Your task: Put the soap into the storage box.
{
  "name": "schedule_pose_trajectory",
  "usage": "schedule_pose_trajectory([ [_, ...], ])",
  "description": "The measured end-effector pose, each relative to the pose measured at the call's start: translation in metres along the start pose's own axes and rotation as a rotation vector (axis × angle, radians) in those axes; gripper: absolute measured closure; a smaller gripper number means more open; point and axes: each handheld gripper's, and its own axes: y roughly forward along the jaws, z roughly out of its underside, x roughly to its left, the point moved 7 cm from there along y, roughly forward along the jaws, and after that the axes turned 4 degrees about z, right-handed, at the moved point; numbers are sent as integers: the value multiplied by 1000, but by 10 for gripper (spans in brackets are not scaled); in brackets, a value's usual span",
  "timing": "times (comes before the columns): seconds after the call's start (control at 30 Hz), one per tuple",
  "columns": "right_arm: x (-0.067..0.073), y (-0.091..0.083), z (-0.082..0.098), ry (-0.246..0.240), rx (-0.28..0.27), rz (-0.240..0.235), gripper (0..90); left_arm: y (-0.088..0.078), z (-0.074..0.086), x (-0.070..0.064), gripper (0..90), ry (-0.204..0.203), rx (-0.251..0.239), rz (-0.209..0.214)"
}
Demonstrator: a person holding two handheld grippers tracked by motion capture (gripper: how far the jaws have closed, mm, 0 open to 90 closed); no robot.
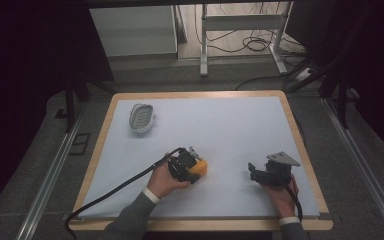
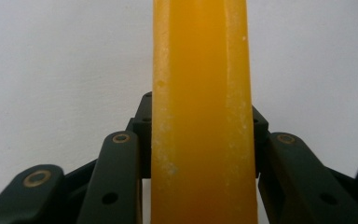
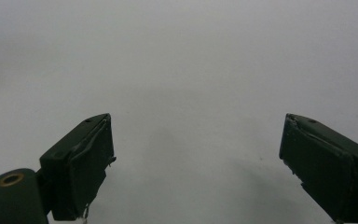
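Clamping the yellow block [image 1: 200, 167] just left of centre in the lower frame, left gripper [image 1: 192, 167] pads flush on both sides, likely for lifting. Resting released at lower right, right gripper [image 1: 256, 172], jaws wide apart over bare white table [image 1: 230, 125], leaving room.

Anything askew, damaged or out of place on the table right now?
Nothing stands out. The left gripper is shut squarely on the yellow block, which sits centred between its jaws. The right gripper is open over bare mat. The white soap dish lies flat near the mat's far left corner.
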Motion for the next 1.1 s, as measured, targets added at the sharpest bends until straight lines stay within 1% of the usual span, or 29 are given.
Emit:
schedule_pose_trajectory([
  [0.07,0,0,0,0,-1,0,101,-3,-1,1,612,1,-19,1],
  [0.1,0,0,0,0,-1,0,101,-3,-1,1,611,1,-19,1],
  [0.23,0,0,0,1,-1,1,101,-11,-4,3,612,2,-46,2],
  [0.37,0,0,0,1,-1,1,101,-19,-6,4,612,-5,-72,11],
  [0.43,0,0,0,0,-2,1,101,-22,-7,4,612,-8,-84,9],
  [0.6,0,0,0,0,-2,2,101,-27,-7,7,612,-9,-93,6],
  [0.67,0,0,0,1,-2,2,101,-30,-7,9,612,-17,-104,25],
  [0.73,0,0,0,1,-2,2,101,-32,-6,10,612,-16,-108,22],
  [0.8,0,0,0,3,-1,2,101,-36,-6,11,612,-17,-124,1],
  [0.87,0,0,0,3,-2,3,101,-41,-5,13,612,-20,-128,4],
  [1.1,0,0,0,2,-2,5,101,-49,-4,18,612,-30,-144,-7],
])
